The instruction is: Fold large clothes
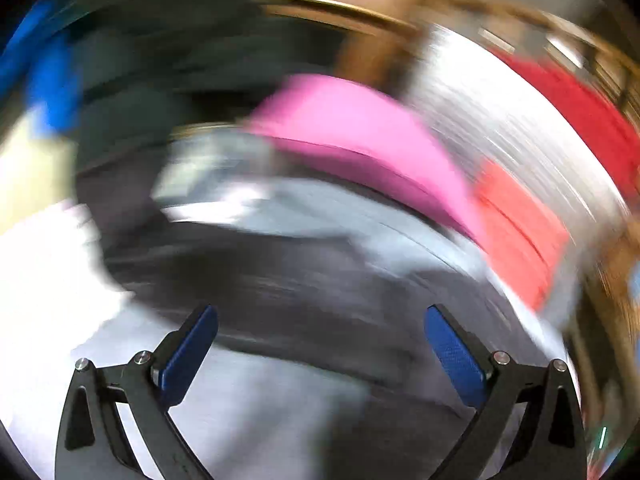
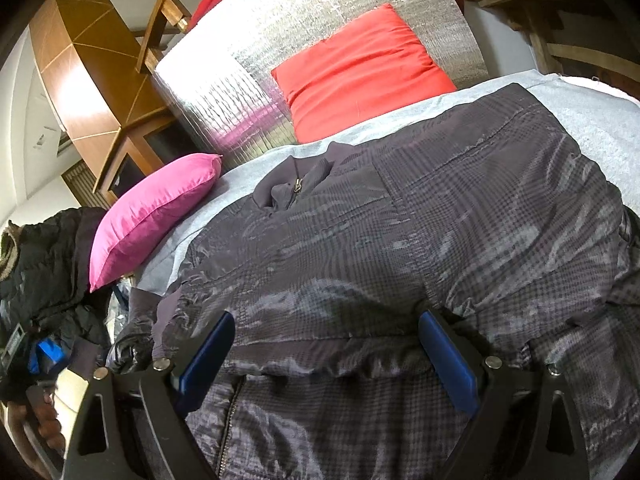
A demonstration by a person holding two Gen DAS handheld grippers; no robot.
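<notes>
A dark plaid jacket [image 2: 400, 240] lies spread on a grey sheet [image 2: 592, 120], collar and zip toward the pillows. My right gripper [image 2: 326, 316] hovers low over its near part, fingers wide apart and open. A puckered fold of the jacket runs between the blue pads [image 2: 212, 352], which do not press on it. The left wrist view is smeared by motion. There my left gripper [image 1: 320, 312] stands open, nothing between its fingers, above a blurred dark jacket [image 1: 280, 280].
A pink pillow [image 2: 156, 212] and a red pillow [image 2: 360, 72] lie at the head of the bed against a silver foil mat [image 2: 248, 80]. A black puffer jacket [image 2: 48, 264] is heaped at the left. Wooden furniture [image 2: 100, 60] stands behind. A person's hand [image 2: 44, 412] shows at lower left.
</notes>
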